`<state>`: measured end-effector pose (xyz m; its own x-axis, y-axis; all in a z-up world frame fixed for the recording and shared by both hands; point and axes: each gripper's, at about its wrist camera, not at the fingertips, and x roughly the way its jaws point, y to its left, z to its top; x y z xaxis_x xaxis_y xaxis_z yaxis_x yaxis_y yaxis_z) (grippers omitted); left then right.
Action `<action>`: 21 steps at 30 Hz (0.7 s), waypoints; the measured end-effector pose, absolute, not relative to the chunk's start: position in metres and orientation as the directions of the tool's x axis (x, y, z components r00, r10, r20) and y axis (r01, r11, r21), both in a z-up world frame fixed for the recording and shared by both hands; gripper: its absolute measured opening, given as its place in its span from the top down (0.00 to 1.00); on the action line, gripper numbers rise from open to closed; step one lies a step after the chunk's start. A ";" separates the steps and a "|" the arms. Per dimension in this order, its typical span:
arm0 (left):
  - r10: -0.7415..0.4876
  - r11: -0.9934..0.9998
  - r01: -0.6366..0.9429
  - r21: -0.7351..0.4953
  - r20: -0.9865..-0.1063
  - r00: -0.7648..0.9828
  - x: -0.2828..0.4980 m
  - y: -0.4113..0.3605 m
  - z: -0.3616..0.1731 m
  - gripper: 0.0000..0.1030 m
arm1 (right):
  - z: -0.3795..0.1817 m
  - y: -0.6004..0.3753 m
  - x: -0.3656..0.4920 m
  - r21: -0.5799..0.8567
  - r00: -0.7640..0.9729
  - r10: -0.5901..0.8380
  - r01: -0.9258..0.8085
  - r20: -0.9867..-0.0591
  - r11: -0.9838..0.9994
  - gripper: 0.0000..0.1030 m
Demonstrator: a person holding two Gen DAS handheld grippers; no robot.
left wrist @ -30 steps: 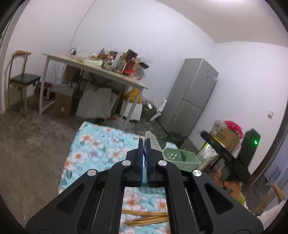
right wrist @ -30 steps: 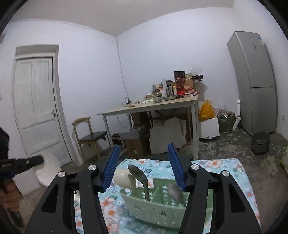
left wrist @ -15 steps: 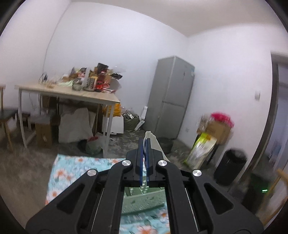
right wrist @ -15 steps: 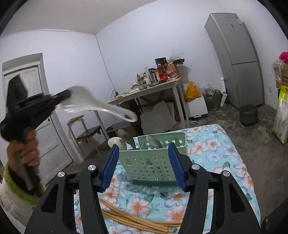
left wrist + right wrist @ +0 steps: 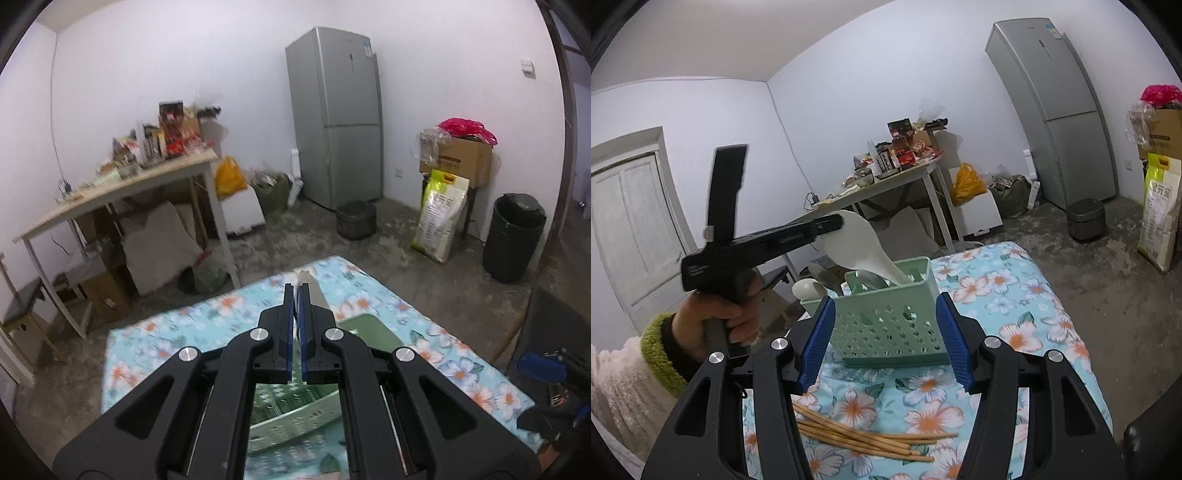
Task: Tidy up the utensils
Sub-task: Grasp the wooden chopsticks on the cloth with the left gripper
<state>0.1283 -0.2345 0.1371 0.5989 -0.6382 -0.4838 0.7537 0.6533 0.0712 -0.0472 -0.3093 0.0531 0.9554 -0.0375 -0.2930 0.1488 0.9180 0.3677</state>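
Observation:
My left gripper (image 5: 836, 223) is shut on the bowl end of a white plastic spoon (image 5: 857, 251). The spoon slants down, and its handle tip is inside the right compartment of the green perforated caddy (image 5: 890, 332). In the left wrist view the spoon (image 5: 314, 291) pokes out edge-on past the shut left gripper (image 5: 295, 290), with the caddy (image 5: 364, 328) blurred beneath. My right gripper (image 5: 884, 306) is open, and its blue pads frame the caddy's front without visibly pressing it. A metal spoon (image 5: 868, 280) and a white ladle (image 5: 809, 288) stand in the caddy. Several wooden chopsticks (image 5: 864, 435) lie loose in front.
The floral cloth (image 5: 997, 295) covers the work surface, which ends at bare concrete floor on the right. Behind stand a cluttered wooden table (image 5: 886, 184), a grey fridge (image 5: 1060, 110), a rice bag (image 5: 1160, 214) and a white door (image 5: 631, 229). A black bin (image 5: 513, 240) is at right.
My left gripper swung across to the caddy with the white spoon, and the handle now dips into the right compartment. My right gripper came lower and closer to the caddy, still open.

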 end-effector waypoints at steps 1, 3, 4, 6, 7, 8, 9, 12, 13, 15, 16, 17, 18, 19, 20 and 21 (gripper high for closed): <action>-0.647 0.649 0.759 0.054 -0.485 0.589 0.129 -0.236 0.137 0.97 | 0.052 -0.310 -0.048 0.370 0.954 -0.038 0.151 -0.296 0.917 0.46; -0.676 0.637 0.771 0.018 -0.468 0.569 0.127 -0.232 0.140 0.89 | 0.050 -0.310 -0.049 0.375 0.952 -0.041 0.159 -0.303 0.913 0.46; -0.687 0.632 0.775 0.008 -0.458 0.565 0.125 -0.227 0.144 0.82 | 0.050 -0.311 -0.049 0.378 0.951 -0.041 0.160 -0.305 0.912 0.46; -0.702 0.628 0.778 -0.010 -0.438 0.561 0.123 -0.221 0.151 0.78 | 0.049 -0.311 -0.050 0.381 0.950 -0.038 0.161 -0.311 0.910 0.46; -0.708 0.629 0.777 -0.021 -0.428 0.561 0.121 -0.214 0.156 0.77 | 0.049 -0.310 -0.049 0.382 0.949 -0.036 0.161 -0.313 0.910 0.46; -0.711 0.633 0.773 -0.033 -0.420 0.564 0.120 -0.206 0.161 0.76 | 0.050 -0.310 -0.048 0.382 0.949 -0.034 0.159 -0.315 0.910 0.46; -0.711 0.637 0.770 -0.041 -0.415 0.567 0.117 -0.200 0.164 0.73 | 0.049 -0.310 -0.048 0.382 0.948 -0.031 0.157 -0.316 0.911 0.46; -0.706 0.660 0.747 -0.080 -0.404 0.581 0.115 -0.168 0.170 0.62 | 0.048 -0.304 -0.046 0.373 0.945 -0.021 0.149 -0.326 0.916 0.46; -0.694 0.679 0.728 -0.096 -0.406 0.594 0.114 -0.151 0.168 0.59 | 0.047 -0.301 -0.045 0.372 0.943 -0.016 0.146 -0.332 0.917 0.46; -0.678 0.702 0.702 -0.123 -0.419 0.604 0.112 -0.127 0.162 0.53 | 0.043 -0.296 -0.043 0.375 0.937 0.000 0.140 -0.349 0.916 0.46; -0.663 0.719 0.678 -0.153 -0.441 0.604 0.112 -0.109 0.154 0.51 | 0.039 -0.294 -0.042 0.376 0.933 0.008 0.137 -0.359 0.916 0.46; -0.655 0.729 0.661 -0.177 -0.462 0.598 0.112 -0.095 0.147 0.50 | 0.036 -0.292 -0.041 0.376 0.929 0.014 0.136 -0.369 0.916 0.46; -0.649 0.736 0.646 -0.203 -0.484 0.587 0.113 -0.081 0.138 0.49 | 0.030 -0.289 -0.039 0.378 0.920 0.024 0.137 -0.392 0.916 0.46; -0.643 0.742 0.630 -0.229 -0.506 0.574 0.115 -0.069 0.128 0.47 | 0.025 -0.287 -0.037 0.382 0.910 0.037 0.136 -0.412 0.914 0.46; -0.638 0.747 0.615 -0.252 -0.529 0.559 0.115 -0.058 0.118 0.47 | 0.021 -0.285 -0.037 0.385 0.903 0.048 0.133 -0.426 0.913 0.46; -0.633 0.753 0.600 -0.272 -0.552 0.543 0.115 -0.047 0.108 0.47 | 0.015 -0.282 -0.034 0.392 0.889 0.066 0.132 -0.452 0.910 0.46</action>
<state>0.1150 -0.0470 0.1080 0.5430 -0.6326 -0.5523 0.5996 0.7525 -0.2723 -0.0335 -0.2819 0.0146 0.8895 0.0659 -0.4522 0.1319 0.9104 0.3922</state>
